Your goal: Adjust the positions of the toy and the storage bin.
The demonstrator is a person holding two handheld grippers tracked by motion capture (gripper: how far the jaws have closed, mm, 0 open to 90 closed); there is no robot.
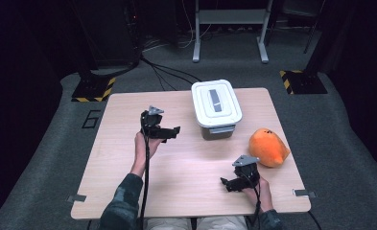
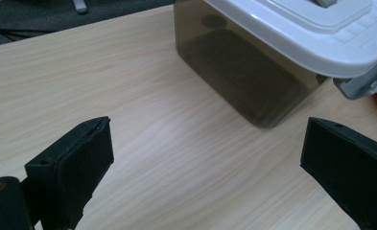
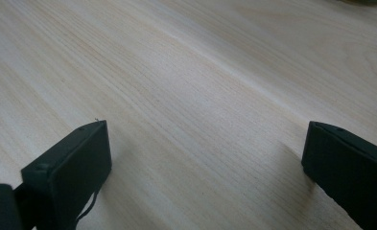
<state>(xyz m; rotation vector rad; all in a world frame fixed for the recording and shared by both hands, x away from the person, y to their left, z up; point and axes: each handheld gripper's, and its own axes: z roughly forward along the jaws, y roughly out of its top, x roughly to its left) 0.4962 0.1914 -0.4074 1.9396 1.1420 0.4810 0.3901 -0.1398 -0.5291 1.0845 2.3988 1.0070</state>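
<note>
Here the left tongs (image 1: 175, 130) hang spread and empty, aimed at the lidded box (image 1: 216, 108) standing mid-surface as if to steady it, while the right tongs (image 1: 223, 182), equally spread, idle near the front edge

The pale wooden table (image 1: 176, 163) has a smooth, matt grain finish. The translucent brown plastic box (image 2: 243, 72) wears a glossy white plastic lid (image 1: 216, 102). The orange plush toy (image 1: 268, 147) looks soft and fuzzy. Black jaw pads (image 2: 76, 167) look matt, faintly rough.
</note>
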